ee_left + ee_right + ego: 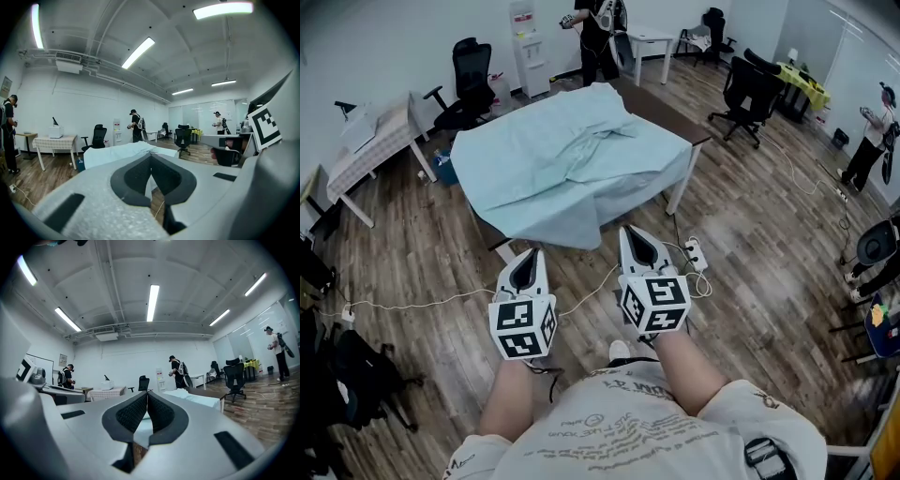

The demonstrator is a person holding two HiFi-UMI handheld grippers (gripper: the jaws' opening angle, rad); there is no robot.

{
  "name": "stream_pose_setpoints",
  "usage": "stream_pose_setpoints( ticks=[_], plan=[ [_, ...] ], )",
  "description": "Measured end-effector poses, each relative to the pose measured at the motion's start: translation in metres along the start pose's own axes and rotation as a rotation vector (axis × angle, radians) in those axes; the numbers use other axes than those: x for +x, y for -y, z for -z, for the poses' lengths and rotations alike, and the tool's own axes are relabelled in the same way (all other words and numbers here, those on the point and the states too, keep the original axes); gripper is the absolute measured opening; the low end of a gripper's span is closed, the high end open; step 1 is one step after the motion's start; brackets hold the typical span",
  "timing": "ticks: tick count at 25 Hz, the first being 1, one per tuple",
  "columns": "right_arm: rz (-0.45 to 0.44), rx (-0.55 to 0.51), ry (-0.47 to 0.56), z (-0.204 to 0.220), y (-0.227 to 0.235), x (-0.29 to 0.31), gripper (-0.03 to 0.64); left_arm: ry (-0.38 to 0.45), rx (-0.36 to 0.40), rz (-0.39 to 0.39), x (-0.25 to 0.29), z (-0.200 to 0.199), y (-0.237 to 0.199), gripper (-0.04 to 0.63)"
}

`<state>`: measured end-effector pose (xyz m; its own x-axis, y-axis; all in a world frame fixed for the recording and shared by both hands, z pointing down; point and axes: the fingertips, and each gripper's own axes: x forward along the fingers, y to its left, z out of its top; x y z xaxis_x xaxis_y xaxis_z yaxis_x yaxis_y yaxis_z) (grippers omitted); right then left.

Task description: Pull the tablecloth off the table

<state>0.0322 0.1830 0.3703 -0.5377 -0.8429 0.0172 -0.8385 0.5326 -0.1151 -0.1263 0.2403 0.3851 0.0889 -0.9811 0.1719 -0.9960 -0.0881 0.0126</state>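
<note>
A rumpled light-blue tablecloth [553, 159] covers most of a table and hangs over its near side; bare dark tabletop [661, 111] shows at the far right. My left gripper [529, 254] and right gripper [631, 234] are held side by side just short of the hanging near edge, both pointing at the table. Both are shut with nothing between their jaws. In the left gripper view the closed left gripper [151, 156] has the tablecloth [123, 153] ahead of it. In the right gripper view the shut right gripper [147, 394] faces the tablecloth [199, 400].
A power strip [694, 253] and white cable [422, 302] lie on the wood floor near my feet. Office chairs [750, 89] stand right and at the back left. A small checked table [380, 141] is on the left. People stand at the back [598, 37] and right [872, 141].
</note>
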Motion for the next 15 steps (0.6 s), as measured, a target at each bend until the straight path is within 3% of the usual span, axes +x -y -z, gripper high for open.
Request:
stream_pose_setpoints(
  ticks=[15],
  plan=[
    [-0.010,0.002,-0.027,-0.011,0.097,0.132,0.014,-0.033,-0.006,-0.029,0.161,-0.026,0.000,0.014]
  ],
)
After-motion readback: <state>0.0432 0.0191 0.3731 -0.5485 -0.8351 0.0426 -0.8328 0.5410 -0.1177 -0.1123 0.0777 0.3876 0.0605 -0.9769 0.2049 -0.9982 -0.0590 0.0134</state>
